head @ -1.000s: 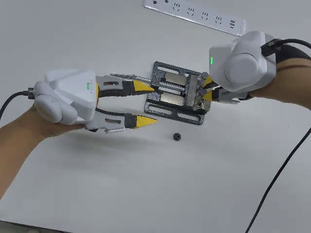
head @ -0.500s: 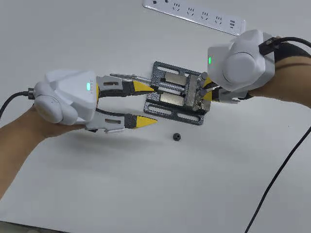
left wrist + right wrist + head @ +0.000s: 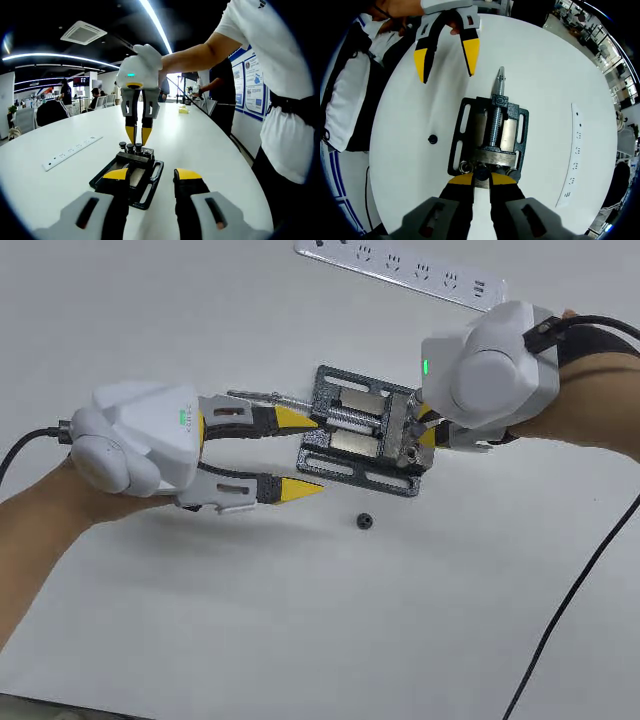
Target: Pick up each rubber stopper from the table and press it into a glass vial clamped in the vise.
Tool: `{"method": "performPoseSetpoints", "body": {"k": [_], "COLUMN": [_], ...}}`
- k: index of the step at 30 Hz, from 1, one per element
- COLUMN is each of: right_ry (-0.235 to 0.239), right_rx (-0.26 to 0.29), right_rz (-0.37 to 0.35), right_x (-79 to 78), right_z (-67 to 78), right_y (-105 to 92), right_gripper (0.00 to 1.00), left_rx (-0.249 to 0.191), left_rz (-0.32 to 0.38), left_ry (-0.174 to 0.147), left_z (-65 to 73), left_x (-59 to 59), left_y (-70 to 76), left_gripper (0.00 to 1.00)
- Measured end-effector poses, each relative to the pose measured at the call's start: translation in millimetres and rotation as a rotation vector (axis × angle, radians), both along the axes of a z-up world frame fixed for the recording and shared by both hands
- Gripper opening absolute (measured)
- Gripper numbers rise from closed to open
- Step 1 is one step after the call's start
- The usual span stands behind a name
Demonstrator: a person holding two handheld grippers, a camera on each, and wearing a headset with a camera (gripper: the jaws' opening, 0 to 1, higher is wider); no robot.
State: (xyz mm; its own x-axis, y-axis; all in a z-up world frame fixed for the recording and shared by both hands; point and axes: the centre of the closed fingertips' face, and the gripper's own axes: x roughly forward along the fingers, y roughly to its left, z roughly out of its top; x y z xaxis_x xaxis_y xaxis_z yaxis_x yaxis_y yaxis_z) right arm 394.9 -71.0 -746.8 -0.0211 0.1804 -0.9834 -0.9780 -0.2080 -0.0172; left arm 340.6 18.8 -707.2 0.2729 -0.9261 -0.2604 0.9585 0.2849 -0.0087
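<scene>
A dark metal vise (image 3: 352, 429) lies flat on the white table, with glass vials (image 3: 129, 147) clamped upright in a row at its right end. My right gripper (image 3: 424, 427) hangs over that end, shut on a black rubber stopper (image 3: 481, 173) that sits on the middle vial. Vials (image 3: 465, 166) stand on either side of it. A loose black stopper (image 3: 365, 522) lies on the table just in front of the vise (image 3: 492, 131). My left gripper (image 3: 300, 453) is open and holds nothing, its upper tip beside the vise's screw handle (image 3: 265, 398).
A white power strip (image 3: 401, 269) lies at the back of the table. A black cable (image 3: 575, 598) trails from the right gripper across the right side. Bare table (image 3: 300, 620) spreads in front of the vise.
The right gripper has edged slightly left and up over the vials. The left gripper, vise and loose stopper have stayed put.
</scene>
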Motion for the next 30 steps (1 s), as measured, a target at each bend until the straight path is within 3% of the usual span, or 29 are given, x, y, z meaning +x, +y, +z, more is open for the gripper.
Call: {"method": "performPoseSetpoints", "body": {"k": [18,30], "right_ry": [0.012,0.013], "right_rx": [0.021,0.052], "right_rz": [-0.004,-0.007], "right_x": [1.5,2.6], "right_z": [2.5,4.1], "right_y": [0.2,-0.3], "right_gripper": [0.15,0.06], "left_rx": [0.002,0.004], "left_rz": [-0.002,-0.004], "left_ry": [0.002,0.005], "left_z": [-0.5,-2.5], "left_x": [1.4,1.4], "left_y": [-0.2,-2.1], "left_gripper": [0.32,0.32]}}
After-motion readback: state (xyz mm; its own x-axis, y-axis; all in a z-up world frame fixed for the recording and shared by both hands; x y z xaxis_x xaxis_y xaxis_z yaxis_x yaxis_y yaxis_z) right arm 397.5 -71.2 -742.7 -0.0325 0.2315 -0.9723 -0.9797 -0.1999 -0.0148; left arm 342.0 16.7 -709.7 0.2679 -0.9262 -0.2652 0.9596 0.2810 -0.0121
